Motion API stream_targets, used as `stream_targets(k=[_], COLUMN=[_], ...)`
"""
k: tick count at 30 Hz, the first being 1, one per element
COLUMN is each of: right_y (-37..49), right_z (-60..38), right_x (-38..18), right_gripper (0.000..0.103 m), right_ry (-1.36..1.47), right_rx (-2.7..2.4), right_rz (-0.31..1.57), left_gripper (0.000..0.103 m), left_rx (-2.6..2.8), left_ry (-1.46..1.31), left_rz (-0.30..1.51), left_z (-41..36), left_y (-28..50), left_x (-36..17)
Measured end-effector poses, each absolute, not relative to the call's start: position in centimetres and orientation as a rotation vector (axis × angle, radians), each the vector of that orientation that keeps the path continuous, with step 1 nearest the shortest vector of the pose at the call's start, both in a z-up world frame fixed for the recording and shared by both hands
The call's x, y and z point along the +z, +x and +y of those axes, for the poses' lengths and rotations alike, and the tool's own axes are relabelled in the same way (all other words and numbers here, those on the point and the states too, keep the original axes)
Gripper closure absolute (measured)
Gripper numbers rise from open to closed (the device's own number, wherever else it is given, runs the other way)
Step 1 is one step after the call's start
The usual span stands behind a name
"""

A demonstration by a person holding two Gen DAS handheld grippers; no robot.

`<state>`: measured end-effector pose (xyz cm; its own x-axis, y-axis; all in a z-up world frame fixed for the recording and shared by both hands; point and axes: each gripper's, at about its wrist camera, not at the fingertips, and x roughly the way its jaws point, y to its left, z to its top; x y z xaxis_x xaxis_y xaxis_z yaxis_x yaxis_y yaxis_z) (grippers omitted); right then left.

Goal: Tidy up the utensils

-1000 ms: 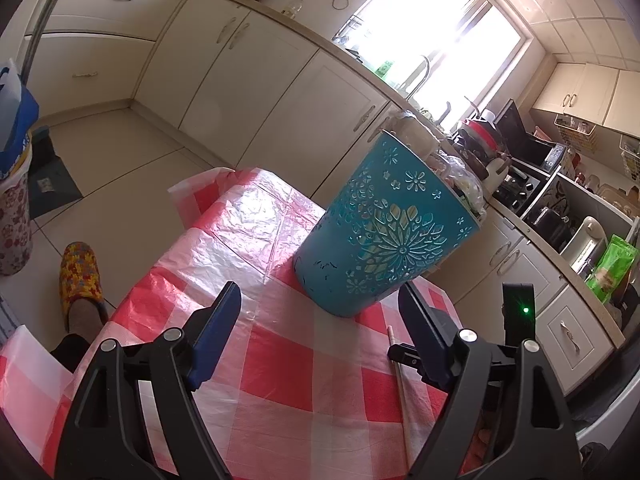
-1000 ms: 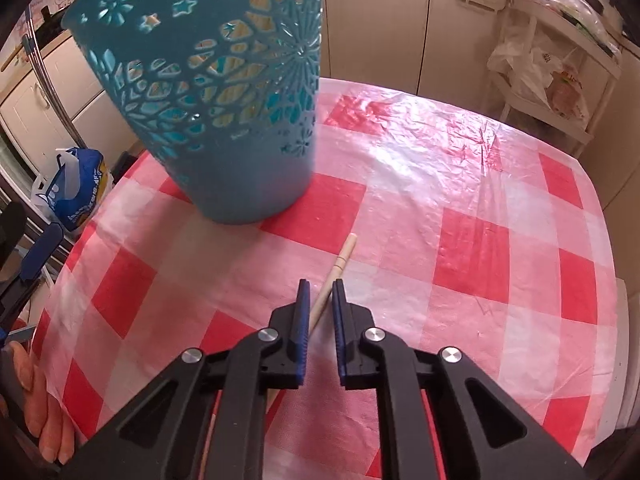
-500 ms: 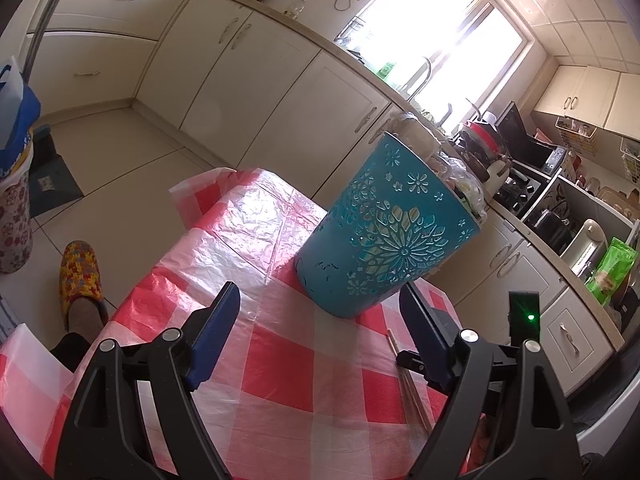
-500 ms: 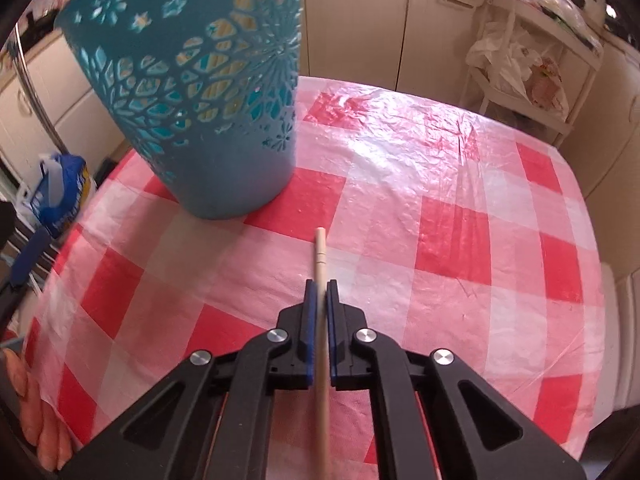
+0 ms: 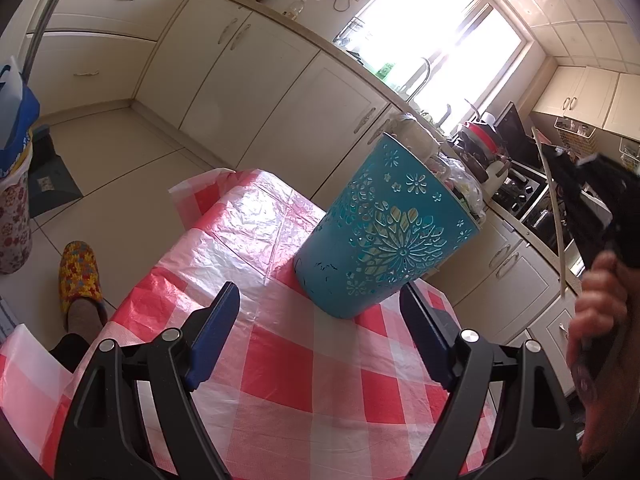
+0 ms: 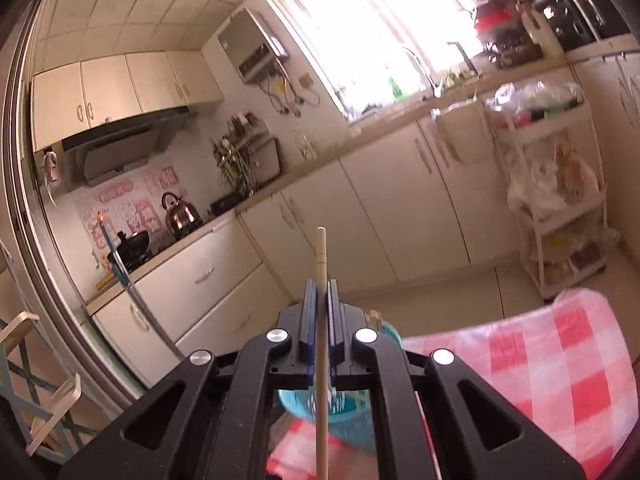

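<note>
A teal cut-out utensil holder (image 5: 384,232) stands on the red-and-white checked table (image 5: 280,376). My left gripper (image 5: 320,320) hovers open in front of it, with nothing between its fingers. My right gripper (image 6: 321,292) is shut on a pale wooden chopstick (image 6: 321,256), whose tip sticks out ahead of the pads. In the right wrist view the holder (image 6: 344,412) lies below the gripper, partly hidden by its frame. In the left wrist view the right gripper (image 5: 558,164) is raised at the right edge, with the chopstick (image 5: 556,216) hanging through it and a hand (image 5: 600,300) below.
Cream kitchen cabinets (image 5: 256,92) line the far side below a bright window. A white trolley rack (image 6: 556,200) stands past the table's corner. A foot in a patterned slipper (image 5: 80,276) is on the floor at the left. A kettle (image 6: 180,214) sits on the counter.
My right gripper closed on the chopstick, lifted it off the table and swung up, so its view now faces the kitchen instead of the tabletop. The left gripper stayed put.
</note>
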<state>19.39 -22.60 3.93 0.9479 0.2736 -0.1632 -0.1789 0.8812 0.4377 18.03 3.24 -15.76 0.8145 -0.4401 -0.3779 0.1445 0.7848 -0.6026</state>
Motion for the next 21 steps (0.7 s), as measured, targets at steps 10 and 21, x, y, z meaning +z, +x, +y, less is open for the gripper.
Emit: stream_targets(k=[10,21], right_y=[27.9,28.5], right_z=[-18.2,-18.3], right_x=[3.2,-0.3], right_gripper=[0.097,0.083], right_ry=[0.259,0.23], right_rx=[0.094,0.113], right_rz=[0.215,0.355], left_gripper=[0.025,0.024], left_rx=[-0.348,-0.35], left_ry=[-0.62,-0.628], left_rz=[0.533,0.529], left_z=[3.9,4.0], left_y=[18.2,18.2], left_x=[-16.1,-16.2])
